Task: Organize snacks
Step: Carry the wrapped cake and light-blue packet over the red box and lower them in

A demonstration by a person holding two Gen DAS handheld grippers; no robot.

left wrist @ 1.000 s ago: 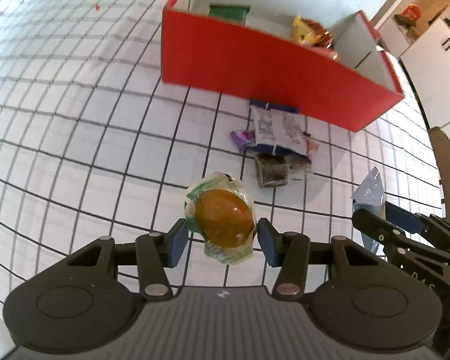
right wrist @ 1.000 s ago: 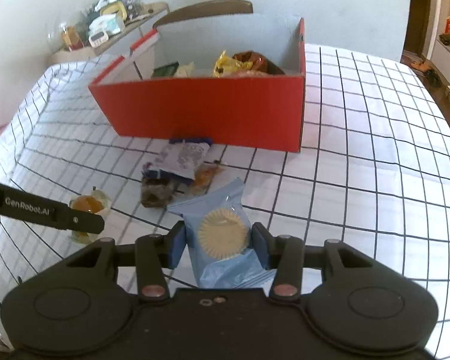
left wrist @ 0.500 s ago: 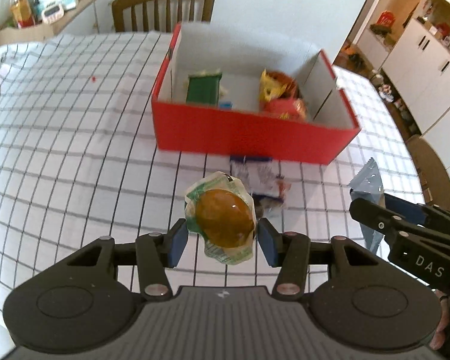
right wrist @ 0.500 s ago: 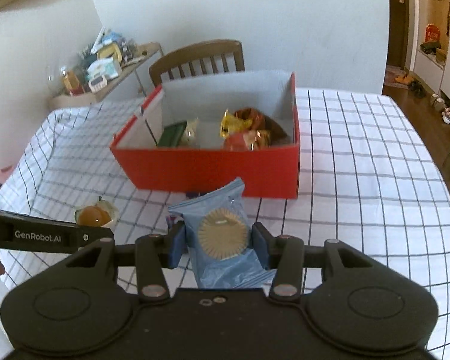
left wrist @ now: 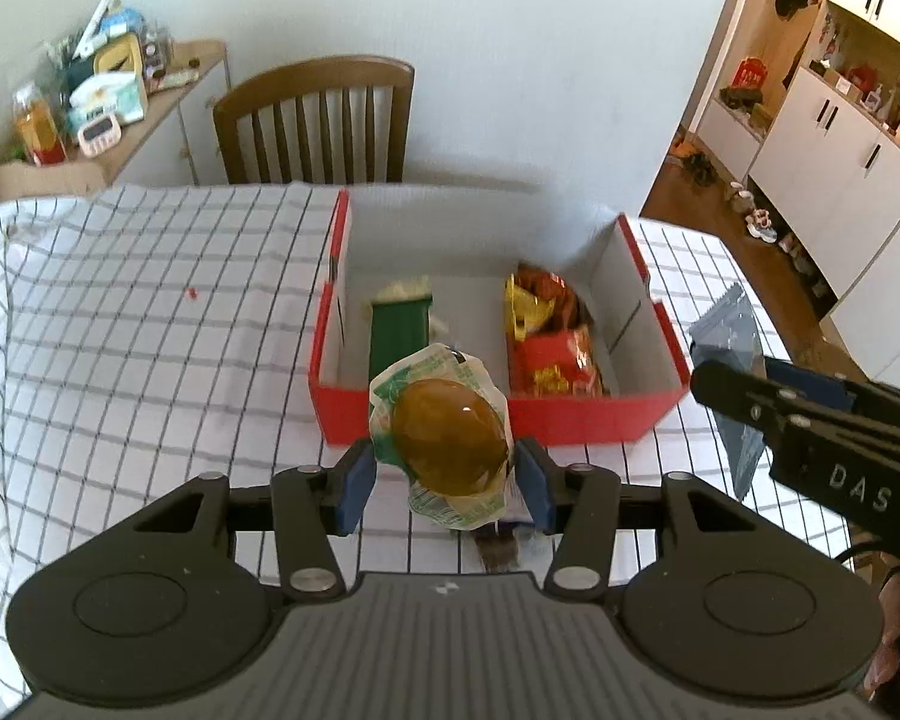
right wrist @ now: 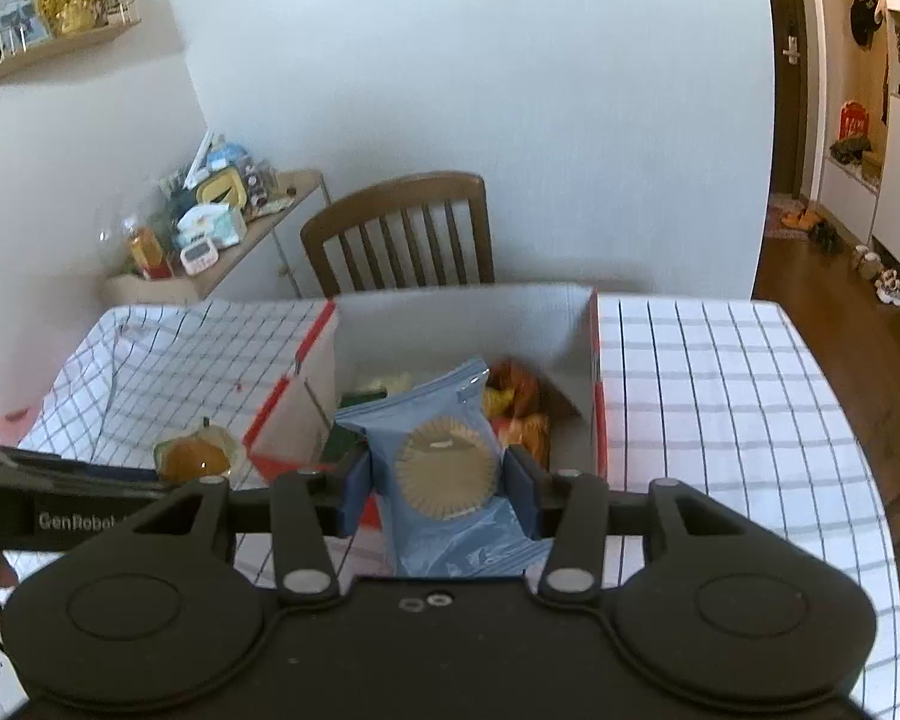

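Checked tablecloth, red box at 12 o'clock: left gripper pinches slippery jelly cup mid-body, right gripper clamps light crinkly biscuit packet.

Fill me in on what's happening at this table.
A person is sorting snacks with a gripper in each hand. The left gripper holds a jelly cup; the right gripper holds a blue cookie packet. Both hang in the air in front of the red box, which already contains a few snacks.

The left gripper is raised above the table, its blue pads clamped on a packet. The right gripper is likewise raised, pads closed on a packet.
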